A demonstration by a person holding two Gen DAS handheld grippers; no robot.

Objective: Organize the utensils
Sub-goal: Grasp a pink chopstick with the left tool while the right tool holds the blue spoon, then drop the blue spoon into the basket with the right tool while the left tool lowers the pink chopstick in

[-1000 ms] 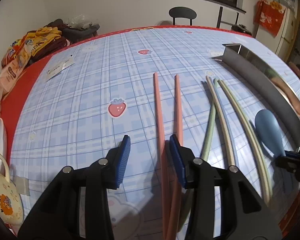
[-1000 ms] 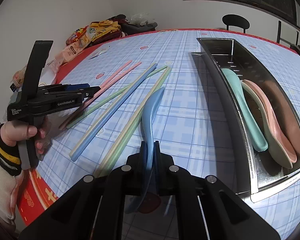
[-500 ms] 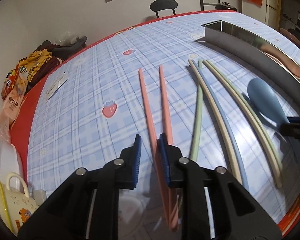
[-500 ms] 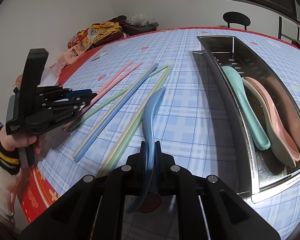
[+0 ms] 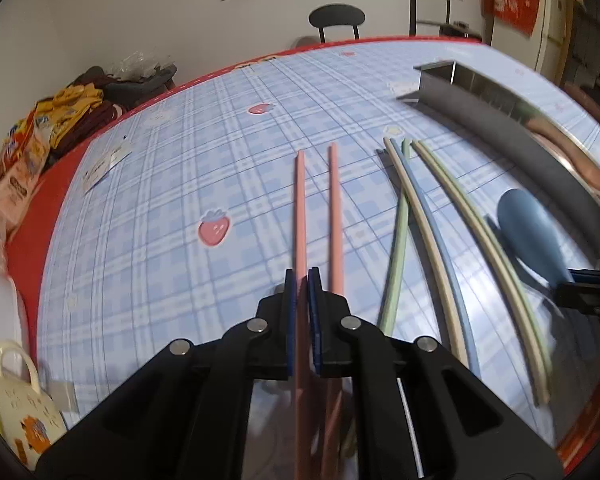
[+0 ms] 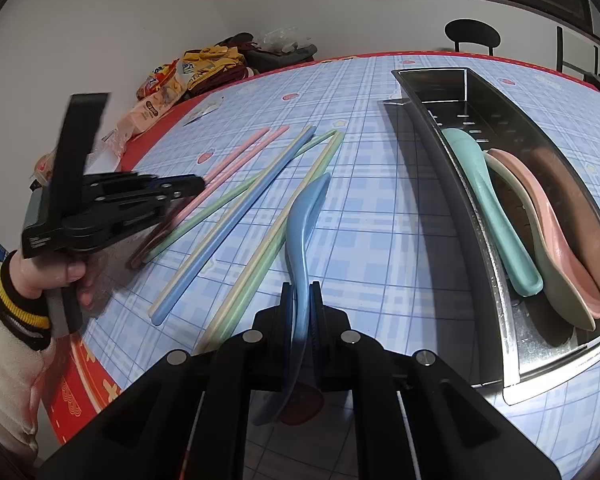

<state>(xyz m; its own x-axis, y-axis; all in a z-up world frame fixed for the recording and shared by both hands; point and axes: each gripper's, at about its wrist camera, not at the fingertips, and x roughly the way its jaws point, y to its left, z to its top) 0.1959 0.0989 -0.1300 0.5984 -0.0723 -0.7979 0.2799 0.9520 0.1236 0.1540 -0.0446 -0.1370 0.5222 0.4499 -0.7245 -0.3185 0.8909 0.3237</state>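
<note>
We see the left gripper (image 5: 301, 280) clamped on one pink chopstick (image 5: 300, 208) only, the right gripper (image 6: 301, 296) pinching the blue spoon (image 6: 304, 216); lifting may strand or knock the mate (image 5: 333, 208), or tilt the spoon.

I see a blue plaid tablecloth (image 5: 172, 216) with strawberry prints and a red border covering the table. At its far left corner lies a heap of yellow and dark red snack packets (image 5: 64, 120), with a white paper slip (image 5: 106, 162) near them. A cream mug (image 5: 16, 408) stands at my near left edge. A black round-backed chair (image 6: 472, 35) stands beyond the table.
</note>
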